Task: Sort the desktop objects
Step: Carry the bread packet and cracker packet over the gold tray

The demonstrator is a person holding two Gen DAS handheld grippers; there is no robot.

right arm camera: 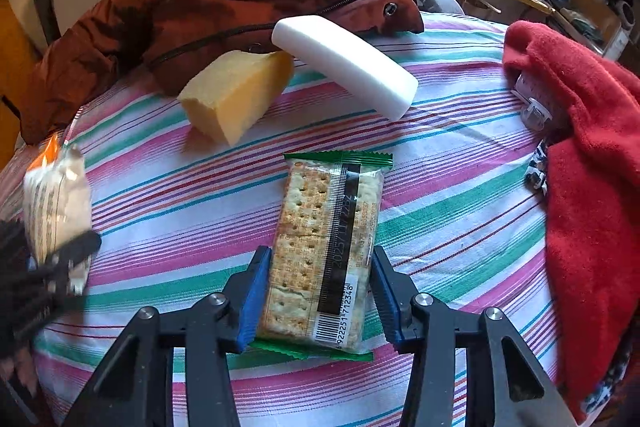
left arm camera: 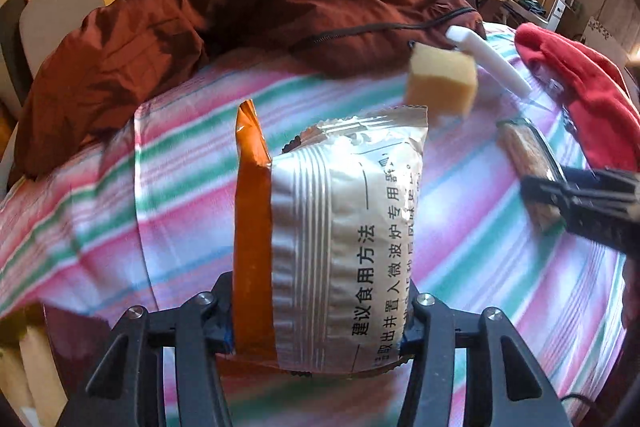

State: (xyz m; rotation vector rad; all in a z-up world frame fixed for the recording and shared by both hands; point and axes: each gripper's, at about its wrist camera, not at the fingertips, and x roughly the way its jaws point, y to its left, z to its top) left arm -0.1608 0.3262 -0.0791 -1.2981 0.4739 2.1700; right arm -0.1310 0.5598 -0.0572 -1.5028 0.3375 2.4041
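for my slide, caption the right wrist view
Right gripper clamps a cracker packet on a striped cloth.

The lower end of the silver-and-orange foil snack packet [left arm camera: 320,247] is hidden behind the left claw [left arm camera: 316,323]. In the right wrist view that packet and claw are smeared by blur at the left edge. A small white ribbed plastic object [right arm camera: 534,99] is half covered by the red fleece cloth [right arm camera: 592,187], itself cut off at the right edge.
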